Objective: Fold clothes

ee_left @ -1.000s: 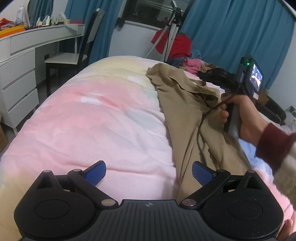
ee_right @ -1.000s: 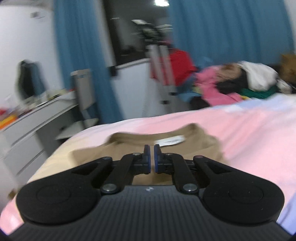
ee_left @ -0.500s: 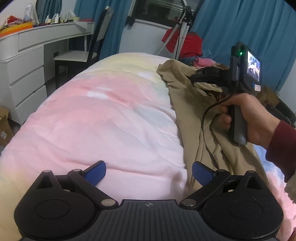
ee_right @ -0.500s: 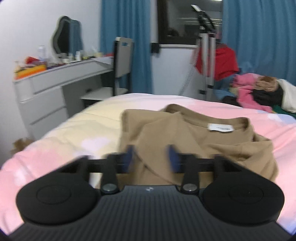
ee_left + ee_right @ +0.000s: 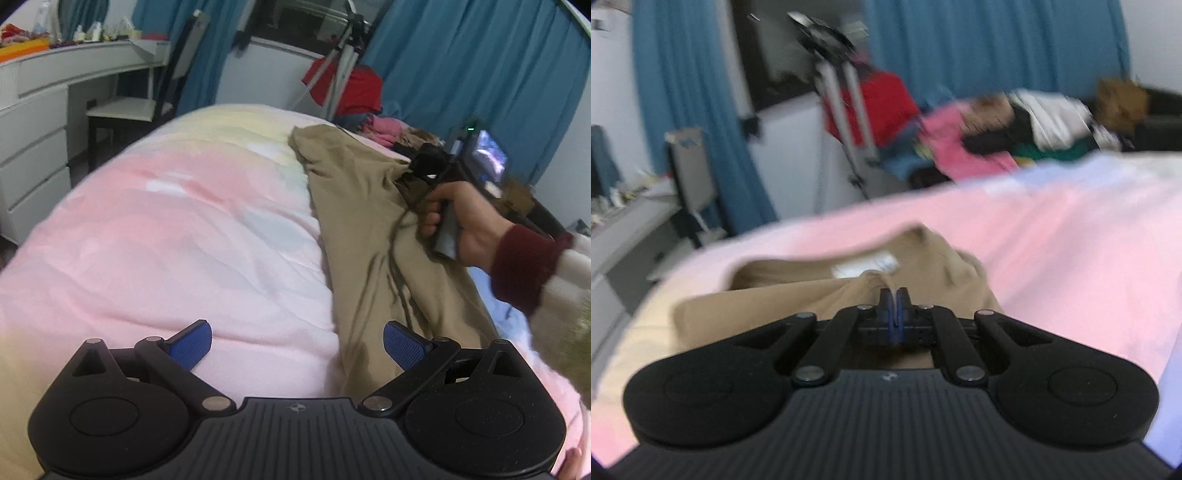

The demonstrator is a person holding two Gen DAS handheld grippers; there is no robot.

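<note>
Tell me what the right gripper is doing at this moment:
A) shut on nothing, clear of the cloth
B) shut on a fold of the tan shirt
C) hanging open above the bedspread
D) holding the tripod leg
B: in the right wrist view the right gripper has its blue pads closed together with a pinch of the tan shirt rising between them, near the collar label.

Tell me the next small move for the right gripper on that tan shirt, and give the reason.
Probably lift and draw the pinched fabric across to start a fold. The right gripper is shut on a ridge of the tan shirt, near its collar label, while the left gripper hangs open above the pink bedspread.
</note>
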